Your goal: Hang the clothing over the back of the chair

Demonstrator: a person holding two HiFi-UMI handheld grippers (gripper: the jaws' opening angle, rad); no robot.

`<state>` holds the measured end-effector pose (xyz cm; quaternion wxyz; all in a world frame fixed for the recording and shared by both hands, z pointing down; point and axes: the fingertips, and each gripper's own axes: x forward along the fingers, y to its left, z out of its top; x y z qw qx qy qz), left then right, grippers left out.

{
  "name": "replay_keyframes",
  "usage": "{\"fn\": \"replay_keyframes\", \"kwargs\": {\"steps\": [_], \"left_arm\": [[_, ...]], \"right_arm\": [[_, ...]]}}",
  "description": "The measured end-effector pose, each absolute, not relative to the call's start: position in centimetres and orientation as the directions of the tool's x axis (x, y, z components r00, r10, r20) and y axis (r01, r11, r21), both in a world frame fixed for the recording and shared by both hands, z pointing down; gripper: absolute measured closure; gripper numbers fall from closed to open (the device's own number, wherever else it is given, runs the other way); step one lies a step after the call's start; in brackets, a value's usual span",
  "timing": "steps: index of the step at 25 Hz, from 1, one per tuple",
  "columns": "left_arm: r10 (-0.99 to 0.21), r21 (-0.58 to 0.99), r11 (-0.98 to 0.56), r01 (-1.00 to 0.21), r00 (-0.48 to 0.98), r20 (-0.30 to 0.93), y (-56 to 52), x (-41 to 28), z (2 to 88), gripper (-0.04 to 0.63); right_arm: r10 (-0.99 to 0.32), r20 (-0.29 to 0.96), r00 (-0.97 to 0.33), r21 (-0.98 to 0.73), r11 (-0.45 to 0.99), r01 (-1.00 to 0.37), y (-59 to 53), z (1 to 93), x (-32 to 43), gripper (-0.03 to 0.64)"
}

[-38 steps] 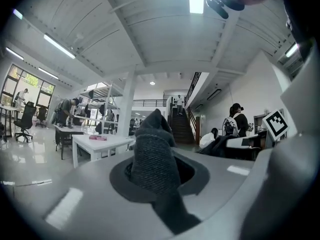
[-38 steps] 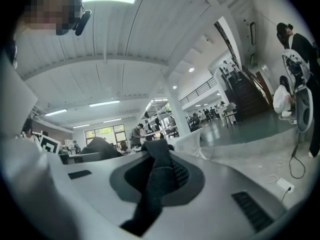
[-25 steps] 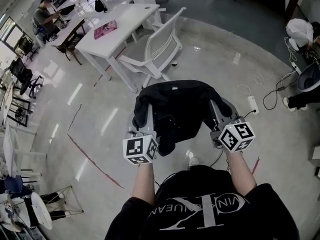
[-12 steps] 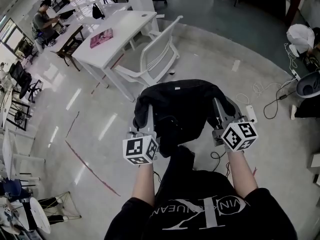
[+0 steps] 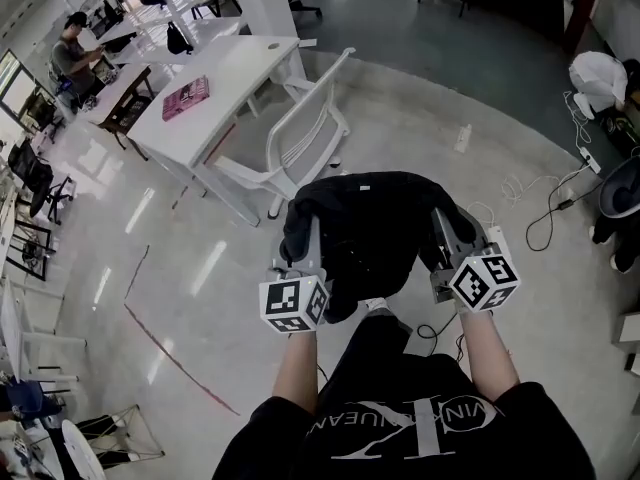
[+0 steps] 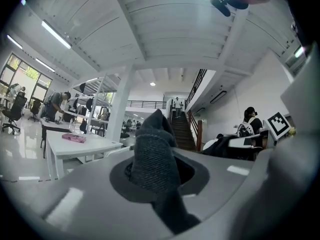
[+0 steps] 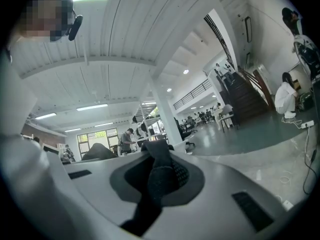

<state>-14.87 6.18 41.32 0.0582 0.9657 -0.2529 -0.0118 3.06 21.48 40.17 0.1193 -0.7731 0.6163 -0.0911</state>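
A black garment (image 5: 368, 226) hangs spread between my two grippers at chest height. My left gripper (image 5: 301, 234) is shut on its left edge, and a fold of dark knit fabric (image 6: 151, 160) fills the jaws in the left gripper view. On the right edge my right gripper (image 5: 444, 226) is shut too, with fabric (image 7: 161, 178) bunched between its jaws in the right gripper view. The white mesh-backed chair (image 5: 301, 136) stands ahead and to the left of the garment, beside a white desk (image 5: 222, 80). Its back is bare.
A pink book (image 5: 185, 98) lies on the desk. Cables (image 5: 548, 206) and a power strip (image 5: 498, 238) trail on the floor at the right. A person (image 5: 70, 56) sits at a far desk, upper left. Red tape lines (image 5: 170, 358) cross the polished floor.
The chair and desk have drawn closer, sliding down in the head view. Both grippers have carried the garment forward together, their grip unchanged.
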Motion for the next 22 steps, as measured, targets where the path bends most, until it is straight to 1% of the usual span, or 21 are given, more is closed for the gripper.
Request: {"fn": "replay_keyframes", "kwargs": {"steps": [3,10,22], "left_arm": [[-0.478,0.119,-0.871,-0.476,0.878,0.013,4.3,-11.9,41.3,0.528],[-0.489,0.128,-0.865,-0.486,0.872,0.005,-0.2,-7.8,40.3,0.528],[-0.51,0.105,-0.854,-0.51,0.86,0.023,-7.8,-0.1,41.4,0.528]], "right_arm": [[-0.974,-0.001,0.228,-0.297,-0.217,-0.93,19.5,40.0,5.8,0.58],[-0.978,0.003,0.211,-0.283,-0.203,-0.937,15.0,39.0,9.9,0.58],[-0.991,0.014,0.134,-0.292,-0.133,-0.947,6.0,39.8,16.4,0.58]]}}
